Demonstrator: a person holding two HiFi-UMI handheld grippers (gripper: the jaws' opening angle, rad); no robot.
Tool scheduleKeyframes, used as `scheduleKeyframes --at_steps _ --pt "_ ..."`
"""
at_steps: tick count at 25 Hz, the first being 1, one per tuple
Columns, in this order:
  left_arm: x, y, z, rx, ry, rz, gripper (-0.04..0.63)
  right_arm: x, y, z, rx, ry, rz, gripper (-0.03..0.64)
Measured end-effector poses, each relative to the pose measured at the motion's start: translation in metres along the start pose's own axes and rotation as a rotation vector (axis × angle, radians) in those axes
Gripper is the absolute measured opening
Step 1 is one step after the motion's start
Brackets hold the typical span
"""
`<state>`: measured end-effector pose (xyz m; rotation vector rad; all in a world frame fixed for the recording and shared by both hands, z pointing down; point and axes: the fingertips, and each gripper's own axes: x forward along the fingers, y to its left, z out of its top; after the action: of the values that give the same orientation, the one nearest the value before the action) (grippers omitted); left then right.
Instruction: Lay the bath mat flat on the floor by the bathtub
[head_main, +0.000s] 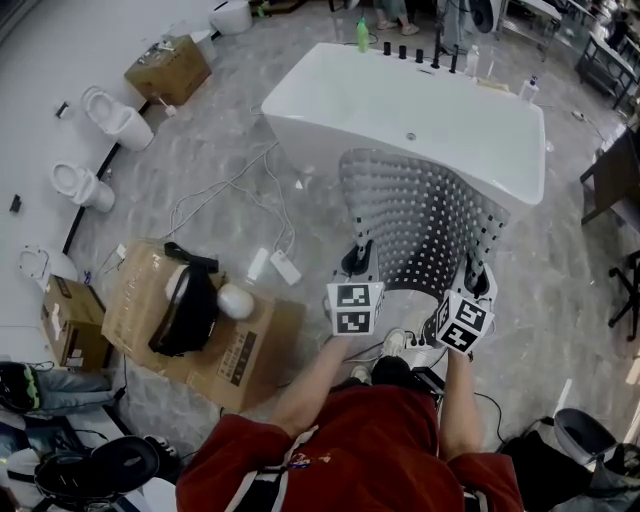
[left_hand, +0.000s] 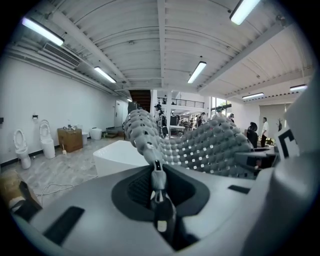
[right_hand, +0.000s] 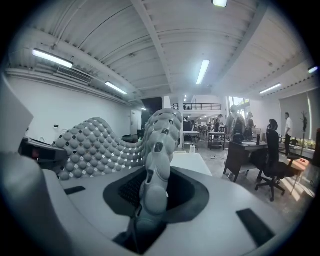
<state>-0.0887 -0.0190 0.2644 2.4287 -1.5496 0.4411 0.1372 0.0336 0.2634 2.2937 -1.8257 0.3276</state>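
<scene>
Currently, bath mat (head_main: 420, 225): off the floor, held by its two near corners, its knobbly grey sheet arched up and away toward the bathtub (head_main: 300, 135); whether its far edge touches the tub's near wall I cannot tell
Left gripper (left_hand: 158, 182): clenched on the mat's near left corner, a thin fold pinched between the jaws
Right gripper (right_hand: 149, 192): clamped on the near right corner, with a thicker bunch of mat between the jaws
Risk, slip: both holds sit right at the mat's edge; a sharp shake could probably pull a corner free, the left one first, as its bite looks thin
Risk, fold: the sheet bows upward, so lowering the near edge first would likely leave it curled or doubled under rather than flat
Risk, tub: the far edge could catch on the tub's wall or rim and end up propped against it
Risk, underfoot: the person's shoes (head_main: 400, 345) stand just beneath the near edge, and the mat could land on them
Edges: tub wall far; cardboard box (head_main: 245, 350) near left; white cables (head_main: 235, 190) and two white adapters (head_main: 280, 265) on the floor left of the mat; dark chair (head_main: 610, 175) far right
Open room: bare floor (head_main: 560, 260) between the tub and the person and out to the right, judged enough for the mat along the tub if kept clear of the cables
</scene>
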Motion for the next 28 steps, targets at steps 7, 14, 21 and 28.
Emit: scheduleKeyframes --at_steps 7,14,21,28 --pt "0.059 -0.018 0.005 0.015 0.032 -0.002 0.055 0.059 -0.025 -0.002 0.014 0.025 0.005 0.1" --pt "0.099 -0.021 0.002 -0.003 0.071 0.025 0.055 0.097 -0.036 -0.013 0.023 0.066 0.041 0.1" --pt "0.118 -0.013 -0.014 -0.015 0.114 0.049 0.055 0.123 -0.037 -0.03 0.022 0.11 0.053 0.1" --pt "0.149 0.002 -0.025 -0.04 0.139 0.05 0.055 0.157 -0.027 -0.038 -0.012 0.148 0.066 0.1"
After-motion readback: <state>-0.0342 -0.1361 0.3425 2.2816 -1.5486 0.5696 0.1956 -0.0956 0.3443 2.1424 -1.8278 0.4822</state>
